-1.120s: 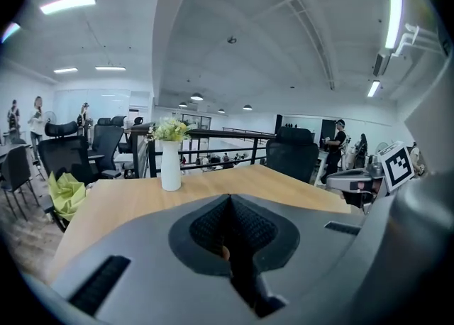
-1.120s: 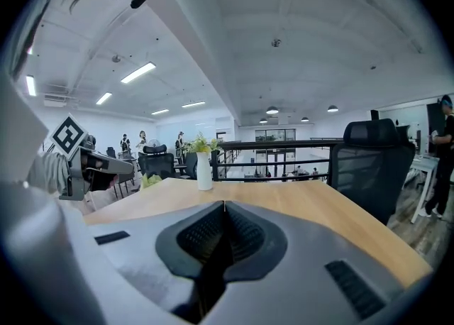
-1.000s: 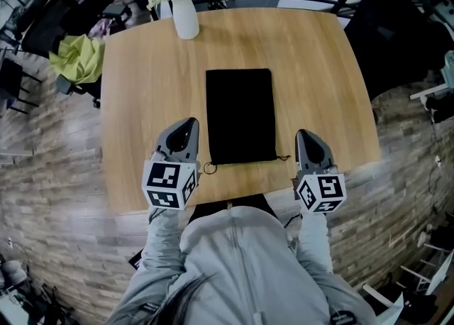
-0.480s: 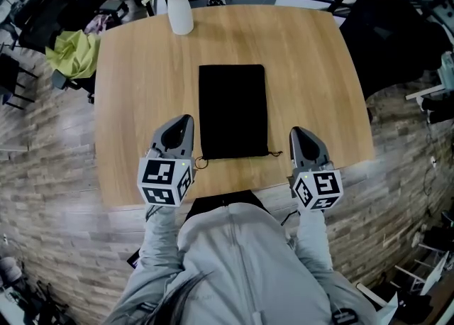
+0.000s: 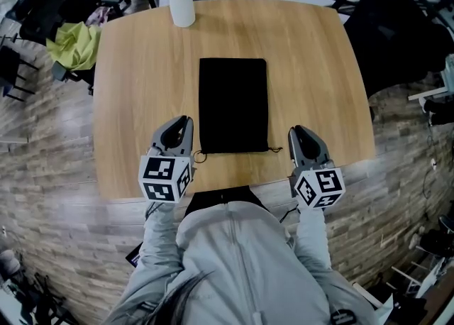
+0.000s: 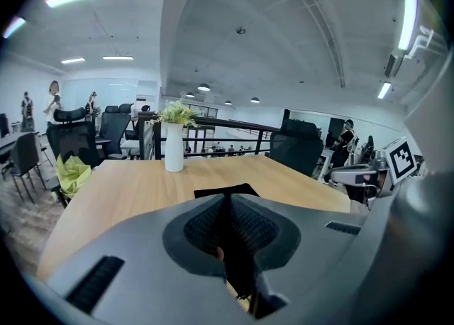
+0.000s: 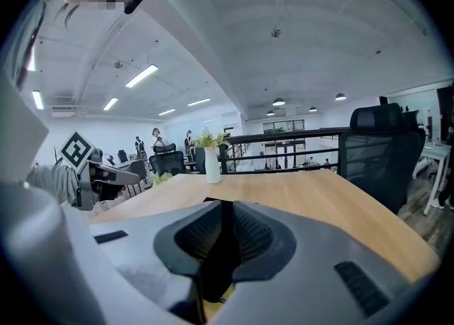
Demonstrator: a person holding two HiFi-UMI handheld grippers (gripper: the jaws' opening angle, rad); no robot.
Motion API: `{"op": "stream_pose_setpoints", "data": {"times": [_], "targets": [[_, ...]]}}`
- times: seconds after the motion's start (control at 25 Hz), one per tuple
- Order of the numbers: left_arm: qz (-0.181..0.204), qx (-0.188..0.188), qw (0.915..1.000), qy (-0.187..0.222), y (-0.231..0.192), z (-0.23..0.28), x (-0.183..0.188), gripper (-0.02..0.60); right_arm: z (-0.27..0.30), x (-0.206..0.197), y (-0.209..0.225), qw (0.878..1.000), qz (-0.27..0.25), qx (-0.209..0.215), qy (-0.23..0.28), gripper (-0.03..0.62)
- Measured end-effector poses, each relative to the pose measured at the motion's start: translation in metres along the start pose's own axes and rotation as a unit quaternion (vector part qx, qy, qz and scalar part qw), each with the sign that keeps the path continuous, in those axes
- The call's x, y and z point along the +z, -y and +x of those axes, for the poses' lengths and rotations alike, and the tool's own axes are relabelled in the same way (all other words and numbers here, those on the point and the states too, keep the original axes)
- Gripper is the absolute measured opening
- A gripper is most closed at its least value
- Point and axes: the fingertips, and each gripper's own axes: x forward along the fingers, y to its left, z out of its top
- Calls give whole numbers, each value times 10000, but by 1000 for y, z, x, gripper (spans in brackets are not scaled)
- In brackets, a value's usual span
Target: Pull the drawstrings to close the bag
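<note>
Left tongs (image 5: 181, 126) and right tongs (image 5: 301, 135) are both closed on nothing (pads meeting), held over the near edge of the desk (image 5: 312, 68) either side of the black bag (image 5: 233, 103), which lies flat mid-desk, drawstrings (image 5: 201, 155) trailing from its near corners.

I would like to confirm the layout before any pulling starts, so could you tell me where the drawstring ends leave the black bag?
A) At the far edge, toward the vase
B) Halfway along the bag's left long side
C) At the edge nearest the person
C: in the head view the drawstrings stick out at the corners of the black bag's near edge, on the side away from the vase.
</note>
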Motion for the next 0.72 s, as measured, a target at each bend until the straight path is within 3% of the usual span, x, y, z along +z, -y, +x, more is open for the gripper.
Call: {"op": "stream_pose_setpoints", "data": {"times": [0.12, 0.28, 0.56, 0.72], "targets": [[-180, -73, 9997, -121, -2, 0, -13, 93, -1, -9, 1, 9998, 90, 111, -139, 103], [-169, -210, 9989, -372, -1, 3, -34, 142, 0, -25, 0, 9992, 36, 240, -306, 152], [-276, -303, 9942, -990, -2, 10, -82, 179, 7, -69, -6, 9949, -396, 429, -827, 170], [-51, -400, 9888, -1440, -2, 12, -116, 186, 13, -100, -9, 9894, -674, 545, -1164, 170]]}}
